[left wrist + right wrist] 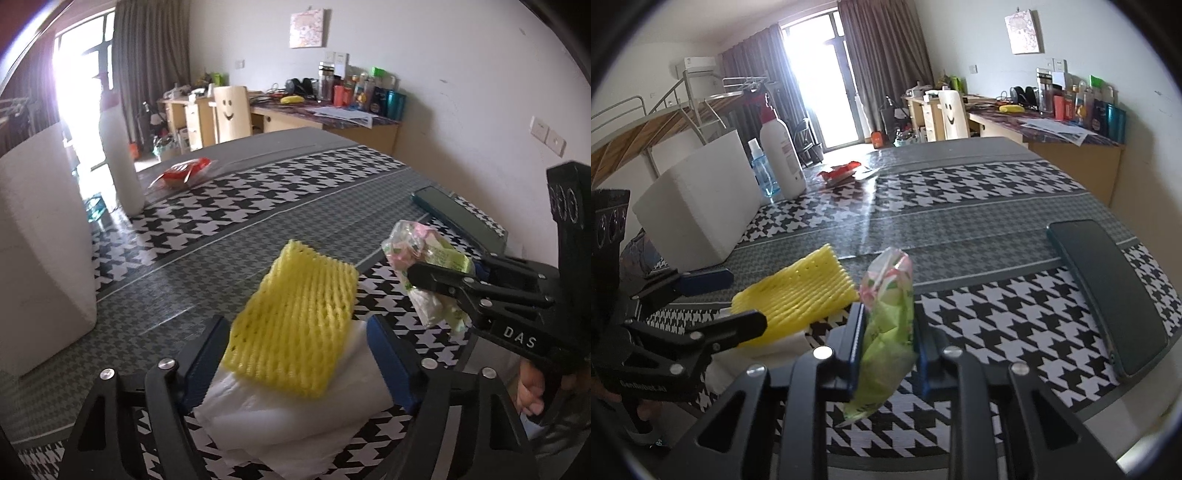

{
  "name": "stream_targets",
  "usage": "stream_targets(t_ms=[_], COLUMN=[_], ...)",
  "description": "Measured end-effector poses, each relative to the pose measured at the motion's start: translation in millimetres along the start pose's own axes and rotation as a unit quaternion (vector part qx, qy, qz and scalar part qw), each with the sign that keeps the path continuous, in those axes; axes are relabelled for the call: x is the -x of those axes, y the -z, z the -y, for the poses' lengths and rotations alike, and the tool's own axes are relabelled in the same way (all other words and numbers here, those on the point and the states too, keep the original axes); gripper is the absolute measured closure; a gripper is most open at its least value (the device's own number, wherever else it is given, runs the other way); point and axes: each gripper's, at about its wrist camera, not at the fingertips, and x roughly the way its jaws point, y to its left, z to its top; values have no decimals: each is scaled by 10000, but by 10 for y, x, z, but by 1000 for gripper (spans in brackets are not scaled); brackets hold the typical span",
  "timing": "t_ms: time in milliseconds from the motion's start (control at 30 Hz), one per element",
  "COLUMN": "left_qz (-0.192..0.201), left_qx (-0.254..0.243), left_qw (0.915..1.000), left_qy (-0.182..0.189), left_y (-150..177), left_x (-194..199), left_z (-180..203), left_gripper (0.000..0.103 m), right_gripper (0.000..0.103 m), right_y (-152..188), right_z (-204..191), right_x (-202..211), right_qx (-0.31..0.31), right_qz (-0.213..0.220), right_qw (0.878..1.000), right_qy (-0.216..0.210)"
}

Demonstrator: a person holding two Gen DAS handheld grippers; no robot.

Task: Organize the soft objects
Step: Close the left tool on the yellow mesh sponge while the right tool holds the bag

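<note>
A yellow foam net (295,325) lies on a folded white plastic bag (295,410) on the houndstooth table. My left gripper (297,354) is open, its blue-padded fingers standing either side of the net and the bag. My right gripper (888,343) is shut on a green and pink tissue pack (888,332) and holds it above the table, just right of the net. The pack (428,262) and the right gripper's fingers (443,280) also show in the left wrist view. The net (798,295) and the left gripper's fingers (738,328) show in the right wrist view.
A white foam box (698,206) stands at the left, with a white pump bottle (781,155) and a blue bottle (762,173) behind it. A red packet (842,171) lies farther back. A dark phone (1108,295) lies at the right edge. A cluttered desk (1052,125) stands behind.
</note>
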Motion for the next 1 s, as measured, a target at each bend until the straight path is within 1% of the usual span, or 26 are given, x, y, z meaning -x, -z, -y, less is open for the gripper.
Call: stream_targets(t_ms=[167, 233, 400, 500, 633, 667, 833, 1000], left_qz=[-111, -221, -391, -414, -418, -415, -407, -347], left_qx=[-144, -144, -116, -265, -286, -231, -29, 128], left_qw=[9998, 9996, 9991, 9987, 9986, 9987, 9990, 9992], left_qy=[21, 14, -75, -123, -176, -185, -196, -126], left_y=[28, 36, 69, 97, 112, 110, 100, 93], left_x=[-42, -88, -157, -150, -172, -169, -155, -109], left_z=[48, 42, 6, 45, 43, 23, -57, -128], left_gripper=[43, 49, 51, 51, 51, 54, 73, 85], right_gripper=[74, 74, 74, 74, 74, 74, 74, 74], right_y=[9, 12, 13, 17, 19, 20, 25, 19], right_z=[14, 15, 14, 15, 11, 8, -14, -42], right_x=[1, -1, -1, 4, 4, 5, 17, 32], right_qx=[-40, -46, -50, -49, -41, -33, -30, -9], right_qz=[-12, -14, -14, -12, -15, -15, 0, 17], right_qw=[10000, 10000, 10000, 10000, 10000, 10000, 10000, 10000], right_qy=[4, -8, 1, 10, 16, 17, -2, 5])
